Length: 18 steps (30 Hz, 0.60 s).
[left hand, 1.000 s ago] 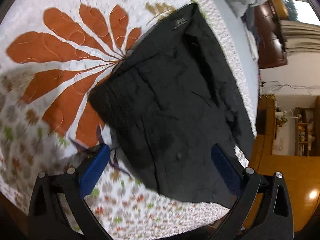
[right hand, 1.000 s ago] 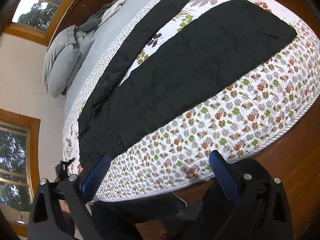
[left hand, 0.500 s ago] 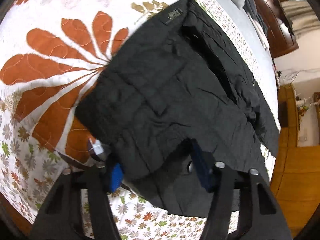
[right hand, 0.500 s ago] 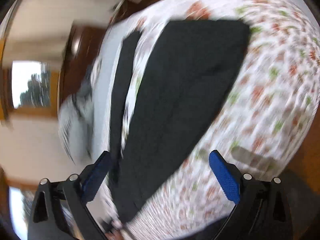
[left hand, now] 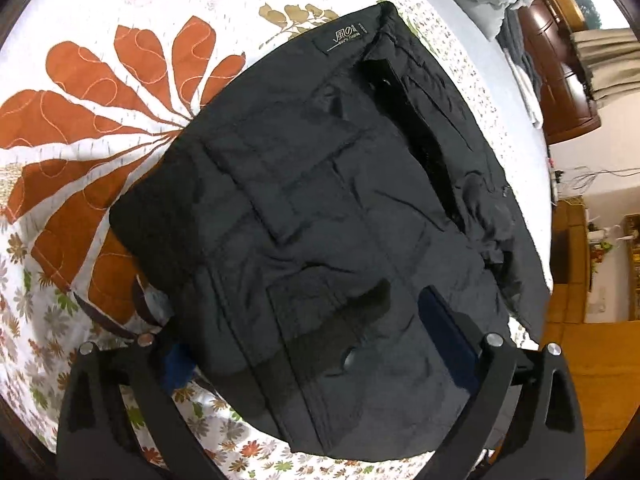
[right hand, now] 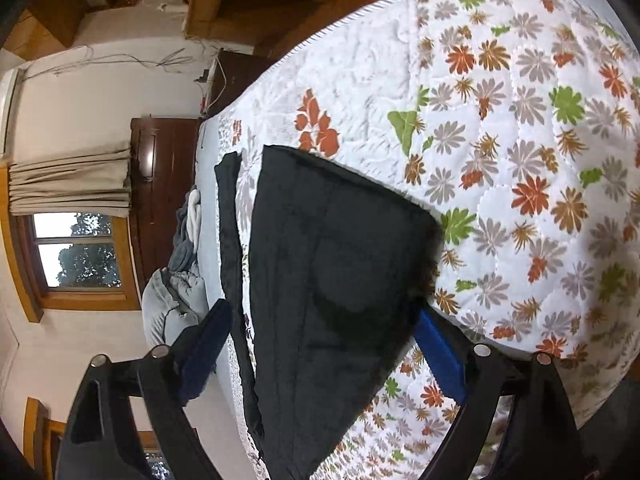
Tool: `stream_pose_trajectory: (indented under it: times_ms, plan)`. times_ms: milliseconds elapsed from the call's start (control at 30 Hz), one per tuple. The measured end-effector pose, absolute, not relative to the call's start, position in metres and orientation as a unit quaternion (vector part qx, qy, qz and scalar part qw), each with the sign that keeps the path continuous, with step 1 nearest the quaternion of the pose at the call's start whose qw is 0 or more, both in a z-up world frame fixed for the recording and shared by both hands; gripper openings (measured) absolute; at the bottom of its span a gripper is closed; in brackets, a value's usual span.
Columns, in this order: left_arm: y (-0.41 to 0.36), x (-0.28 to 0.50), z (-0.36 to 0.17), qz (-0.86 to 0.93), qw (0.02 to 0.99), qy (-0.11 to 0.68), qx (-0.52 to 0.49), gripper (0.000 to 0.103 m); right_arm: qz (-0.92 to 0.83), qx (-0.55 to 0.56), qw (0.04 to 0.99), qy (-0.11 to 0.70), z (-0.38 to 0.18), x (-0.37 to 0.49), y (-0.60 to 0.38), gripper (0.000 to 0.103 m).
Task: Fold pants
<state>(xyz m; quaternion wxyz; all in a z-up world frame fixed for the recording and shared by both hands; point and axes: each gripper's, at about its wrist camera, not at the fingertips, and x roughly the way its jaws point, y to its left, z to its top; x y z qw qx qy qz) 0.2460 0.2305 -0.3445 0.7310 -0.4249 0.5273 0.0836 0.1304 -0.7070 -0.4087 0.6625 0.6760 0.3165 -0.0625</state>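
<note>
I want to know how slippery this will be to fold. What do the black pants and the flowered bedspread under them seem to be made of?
The black pants look like thin woven synthetic, perhaps nylon: a faint sheen and small crisp wrinkles. The flowered bedspread looks like matte quilted cotton or a blend: stitched curves puff its surface.
</note>
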Motion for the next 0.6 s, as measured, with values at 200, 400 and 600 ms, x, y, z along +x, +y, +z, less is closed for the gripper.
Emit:
stream_pose_trajectory:
  times_ms: [200,400,600]
  plan:
    - [0.239,0.231,-0.343,0.141,0.725,0.526,-0.422,0.028,-0.056,0.658,0.672,0.335,-0.412,0.135,-0.703,0.015]
    - [0.245,0.219,-0.322,0.155,0.733,0.505,-0.429,0.010,-0.063,0.640,0.685,0.343,-0.399,0.129,-0.693,0.011]
    - [0.283,0.176,-0.320,0.189,0.720,0.495,-0.447,0.010,-0.040,0.608,0.693,0.387,-0.385,0.114,-0.658,0.011]
